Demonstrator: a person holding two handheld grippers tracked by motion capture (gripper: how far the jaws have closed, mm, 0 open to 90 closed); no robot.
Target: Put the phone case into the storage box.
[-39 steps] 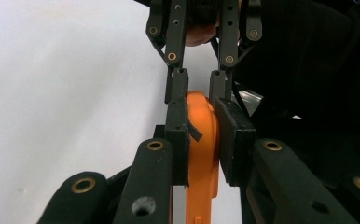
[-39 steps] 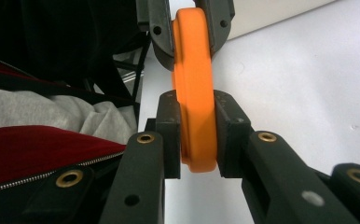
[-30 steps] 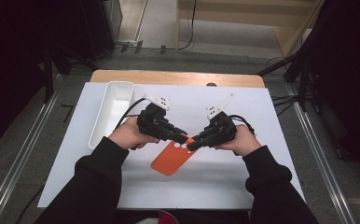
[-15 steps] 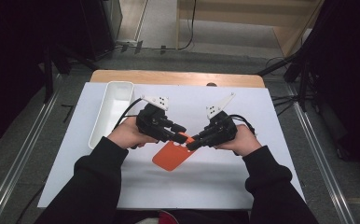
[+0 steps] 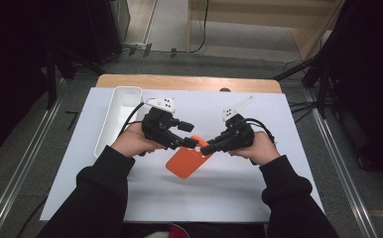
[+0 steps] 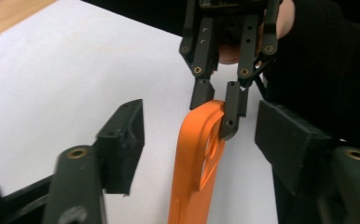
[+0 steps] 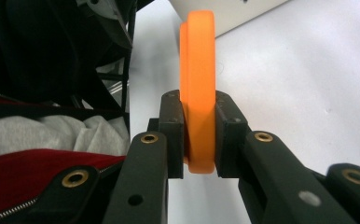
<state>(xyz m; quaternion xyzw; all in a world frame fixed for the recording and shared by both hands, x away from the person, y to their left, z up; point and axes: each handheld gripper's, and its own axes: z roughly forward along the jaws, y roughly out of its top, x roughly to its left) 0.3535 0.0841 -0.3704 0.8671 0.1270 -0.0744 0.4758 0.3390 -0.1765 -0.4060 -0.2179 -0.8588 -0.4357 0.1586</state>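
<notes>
Item under handling: a flat orange plastic phone-case-like shell (image 5: pixel 185 162) with rounded corners and a round cut-out near one end, called the orange shell below.
Location of item: over the middle of the white sheet-covered table (image 5: pixel 229 193), between the two hands, tilted, with its upper corner raised toward the grippers.
Right gripper (image 5: pixel 205 148): jaws closed hard on the upper edge of the orange shell; in the right gripper view both black pads (image 7: pixel 228 135) press flat on opposite faces of the edge, and the shell stands upright between them.
Left gripper (image 5: pixel 192 143): jaws have just been opening; in the left gripper view they stand apart on either side of the orange shell, with clear gaps between the pads (image 6: pixel 124 140) and the plastic. No grip.
Relative position: the left gripper's tips flank the same raised end that the right gripper clamps; the two gripper tips sit just beside each other.
Support of item: held by the right gripper; whether its lower corner touches the table cannot be told.
Surroundings: a long white rectangular plastic tray (image 5: pixel 120 116) lies at the table's left side, well apart from the orange shell.
Operator: a person in black sleeves (image 5: pixel 95 193), one hand on each gripper.
</notes>
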